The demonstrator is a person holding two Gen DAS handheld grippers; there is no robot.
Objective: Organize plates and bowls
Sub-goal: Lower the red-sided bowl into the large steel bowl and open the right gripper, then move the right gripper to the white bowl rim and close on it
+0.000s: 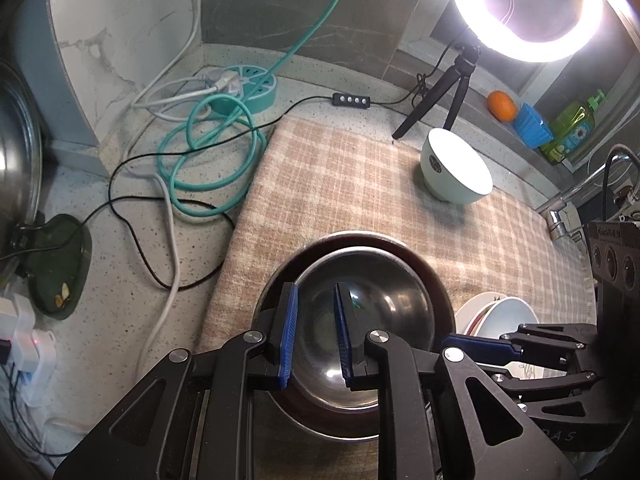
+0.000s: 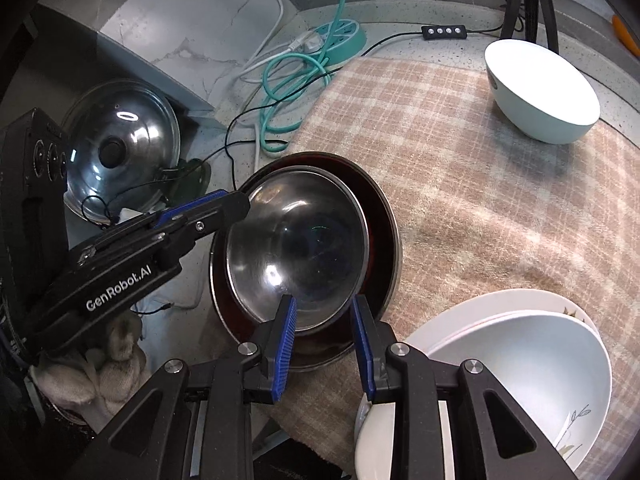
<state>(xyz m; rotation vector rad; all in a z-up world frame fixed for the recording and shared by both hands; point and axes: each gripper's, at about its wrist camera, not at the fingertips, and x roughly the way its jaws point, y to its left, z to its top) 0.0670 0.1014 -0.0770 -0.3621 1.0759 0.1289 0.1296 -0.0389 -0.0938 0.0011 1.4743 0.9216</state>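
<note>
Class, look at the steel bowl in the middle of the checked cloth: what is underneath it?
The steel bowl sits in a wider, dark-red dish with a metal rim, which rests on the checked cloth. Only the dish's rim and inner edge show; the bowl covers its centre.

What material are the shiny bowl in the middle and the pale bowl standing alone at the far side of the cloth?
Shiny bowl: seems polished metal, probably stainless steel; it mirrors lights and surroundings. Pale bowl: seems glazed ceramic or melamine; smooth, opaque, softly glossy. I cannot tell which.

black tool (image 2: pixel 324 344), blue pads (image 2: pixel 285 344), silver screws
</note>
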